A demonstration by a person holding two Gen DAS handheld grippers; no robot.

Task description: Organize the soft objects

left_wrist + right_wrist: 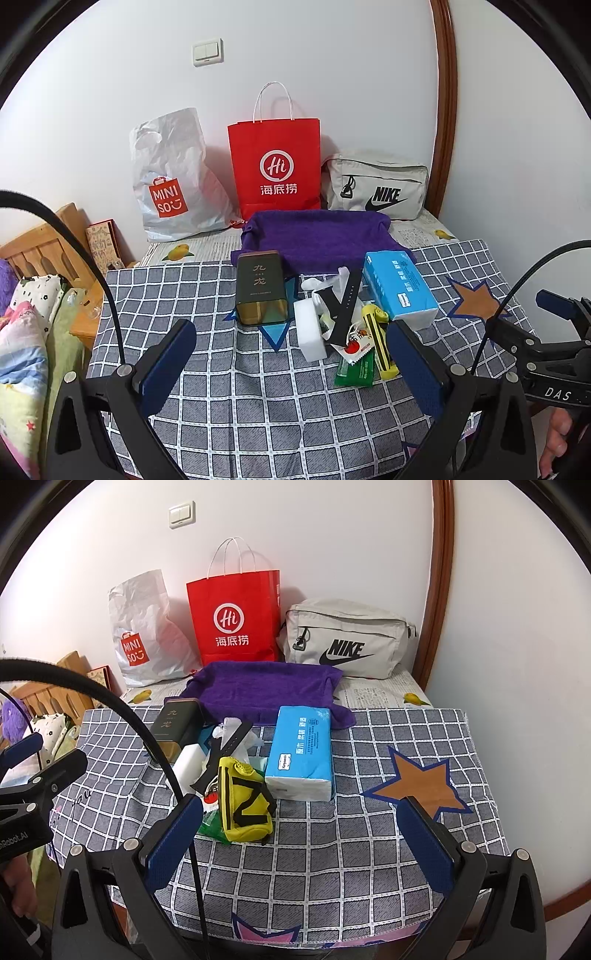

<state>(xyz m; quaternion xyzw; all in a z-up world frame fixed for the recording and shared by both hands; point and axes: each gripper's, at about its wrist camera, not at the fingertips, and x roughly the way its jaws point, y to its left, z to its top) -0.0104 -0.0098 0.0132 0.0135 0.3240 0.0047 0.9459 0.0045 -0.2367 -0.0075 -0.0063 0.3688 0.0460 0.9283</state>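
**Both grippers wide open, hovering short of the pile**

I have the left gripper (291, 354) held low over the checked cloth (258, 406), jaws spread wide with nothing between them. Just ahead of its right finger lie the yellow pouch (376, 336), seen edge-on from here, and a green sachet (354, 369); the white sponge block (310, 328) and the dark tea tin (261, 288) sit ahead between the fingers.

The right gripper (301, 834) is equally spread and empty. The yellow pouch (243, 805) stands just ahead of its left finger, the blue tissue pack (303, 753) beyond, the purple towel (258, 690) farther ahead, partly under the pack.

The black strap (225, 753) and crumpled white plastic behind the pouch overlap; I cannot separate them clearly. A cable crosses the tin in the right view. At each frame's edge I see the other gripper's body and a bit of hand, cut off.
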